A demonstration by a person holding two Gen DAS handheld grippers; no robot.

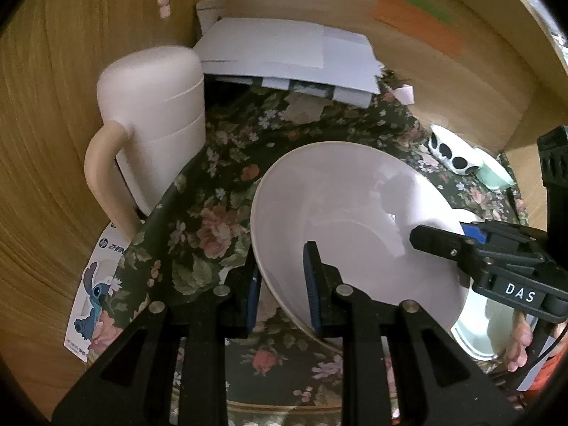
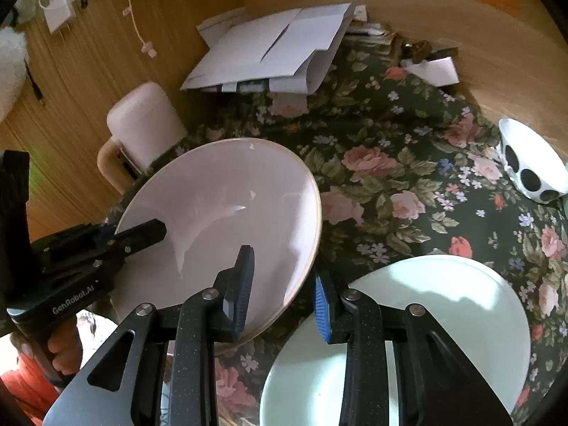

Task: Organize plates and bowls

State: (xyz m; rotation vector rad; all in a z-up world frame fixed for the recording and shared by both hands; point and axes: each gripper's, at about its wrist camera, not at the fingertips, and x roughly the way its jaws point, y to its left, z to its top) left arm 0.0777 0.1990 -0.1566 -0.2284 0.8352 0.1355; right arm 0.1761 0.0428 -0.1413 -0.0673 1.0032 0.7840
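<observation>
A large white deep plate [image 1: 348, 213] [image 2: 220, 206] with a thin gold rim is held tilted over the floral cloth, with a gripper on each side. My left gripper [image 1: 282, 266] is shut on its near-left rim. My right gripper [image 2: 284, 266] is shut on the opposite rim, and it shows in the left wrist view as a black finger [image 1: 436, 239] lying over the plate's edge. A pale green plate [image 2: 443, 301] [image 1: 479, 333] lies flat on the cloth beside and partly under the white one. A black-dotted white bowl [image 2: 532, 170] [image 1: 451, 156] sits at the far right.
A pale pink jug [image 1: 152, 117] [image 2: 142, 120] with a handle stands at the left against the wooden wall [image 1: 53, 106]. A stack of white papers [image 1: 284, 56] [image 2: 269, 53] fills the back. A cartoon card [image 1: 92, 294] lies at the cloth's left edge. Hands [image 2: 64, 348] grip the handles.
</observation>
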